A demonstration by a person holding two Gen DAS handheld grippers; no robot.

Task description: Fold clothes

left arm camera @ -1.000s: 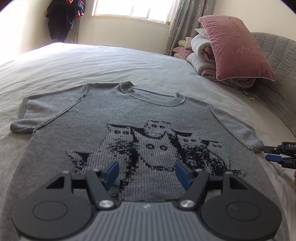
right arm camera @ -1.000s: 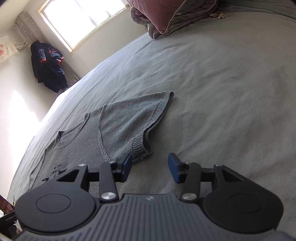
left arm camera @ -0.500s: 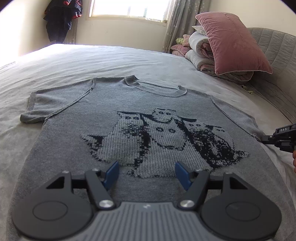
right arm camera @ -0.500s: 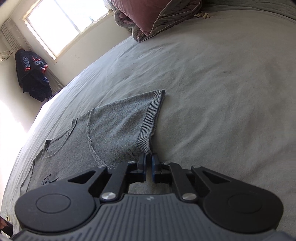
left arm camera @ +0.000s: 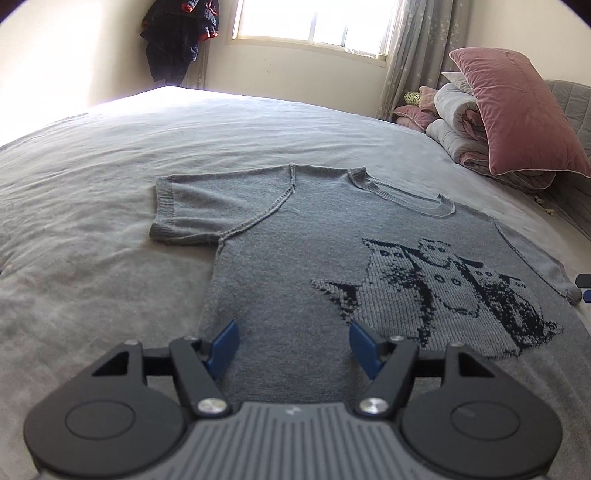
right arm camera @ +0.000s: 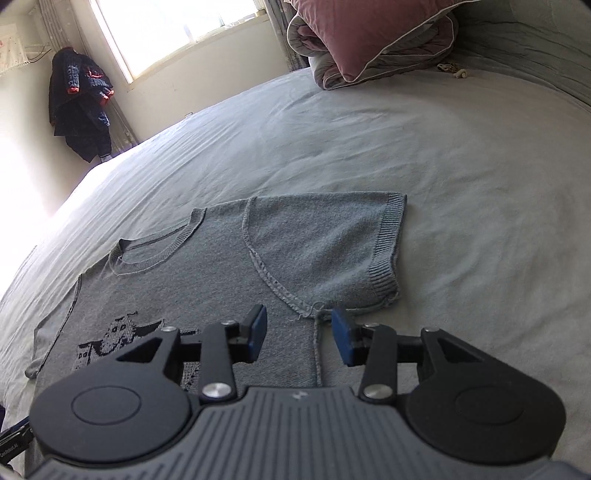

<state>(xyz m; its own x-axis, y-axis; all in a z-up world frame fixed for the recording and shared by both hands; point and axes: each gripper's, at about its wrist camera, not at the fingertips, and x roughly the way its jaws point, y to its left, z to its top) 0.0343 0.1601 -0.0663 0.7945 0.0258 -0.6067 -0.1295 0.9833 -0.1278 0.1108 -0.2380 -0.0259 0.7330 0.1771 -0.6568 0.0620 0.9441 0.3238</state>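
Observation:
A grey knit short-sleeved sweater (left arm camera: 295,266) with a dark cat pattern (left arm camera: 443,291) lies flat, front up, on the bed. My left gripper (left arm camera: 293,345) is open, low over the sweater's lower left part near its side edge. The left sleeve (left arm camera: 192,206) lies flat ahead of it. In the right wrist view the same sweater (right arm camera: 207,273) spreads out with its right sleeve (right arm camera: 332,243) flat. My right gripper (right arm camera: 299,334) is open, just in front of the right armpit seam, holding nothing. Its blue tips (left arm camera: 583,286) show at the right edge of the left wrist view.
The grey bed sheet (left arm camera: 110,280) surrounds the sweater. A pink pillow (left arm camera: 517,114) on folded quilts (left arm camera: 461,125) sits at the far right by the quilted headboard. Dark clothes (right arm camera: 79,107) hang in the corner beside the window (left arm camera: 310,22).
My right gripper was shut on the right sleeve's cuff half a second ago; it has let go, opened and shifted to the armpit. My left gripper moved left toward the sweater's left side.

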